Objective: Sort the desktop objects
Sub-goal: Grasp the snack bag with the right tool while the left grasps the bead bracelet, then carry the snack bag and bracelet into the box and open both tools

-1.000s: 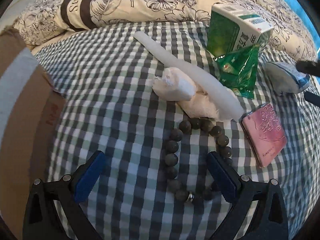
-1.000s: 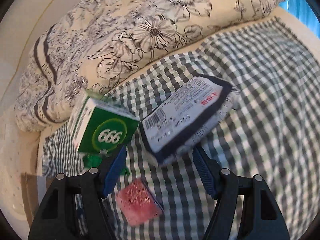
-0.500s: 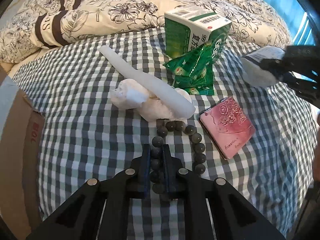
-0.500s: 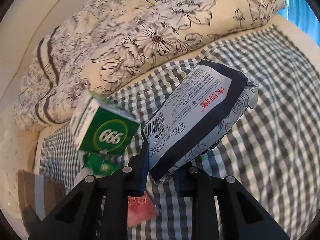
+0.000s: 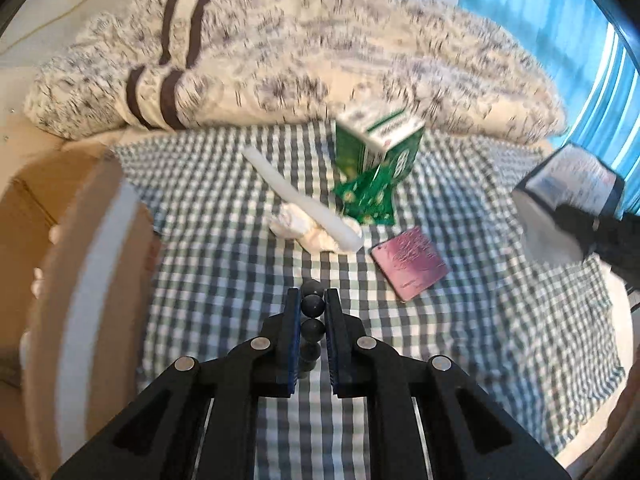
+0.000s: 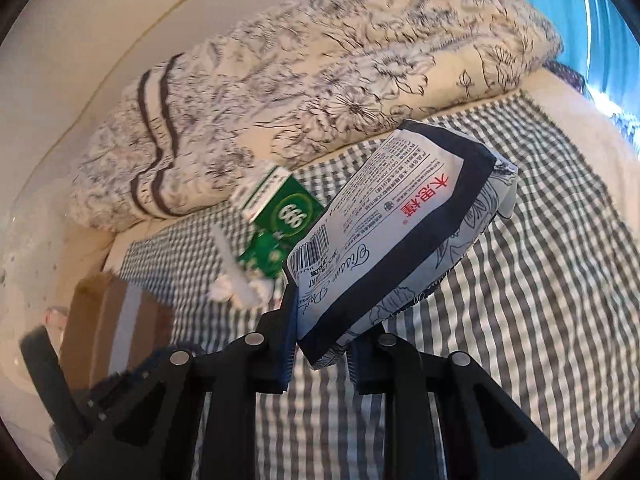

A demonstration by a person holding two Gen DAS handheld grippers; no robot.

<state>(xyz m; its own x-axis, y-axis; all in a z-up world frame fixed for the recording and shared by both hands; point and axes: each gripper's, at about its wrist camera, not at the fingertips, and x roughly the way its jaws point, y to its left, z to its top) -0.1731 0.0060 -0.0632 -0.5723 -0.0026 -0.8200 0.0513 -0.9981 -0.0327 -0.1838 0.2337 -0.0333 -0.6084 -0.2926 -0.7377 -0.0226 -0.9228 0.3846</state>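
Checked cloth (image 5: 208, 248) is covering a bed, with a flowered quilt (image 5: 320, 64) lying bunched along its far edge and blue curtains (image 5: 560, 40) hanging beyond. Nearest in the left view, the left gripper (image 5: 311, 305) is pinching a bead bracelet (image 5: 312, 306) between its pressed-in fingers, clear of the cloth. Further in, a pink card (image 5: 408, 262) is lying flat near the middle, beside crumpled tissue (image 5: 308, 232) and a white tube (image 5: 296, 196) lying across it. Beyond those, a green box (image 5: 376, 148) is standing over a green sachet (image 5: 366, 200). A cardboard box (image 5: 80, 280) is sitting off the left edge. In the right view, the right gripper (image 6: 322, 334) is clamping a tissue pack (image 6: 400, 240) by its lower end, holding it tilted above the cloth.
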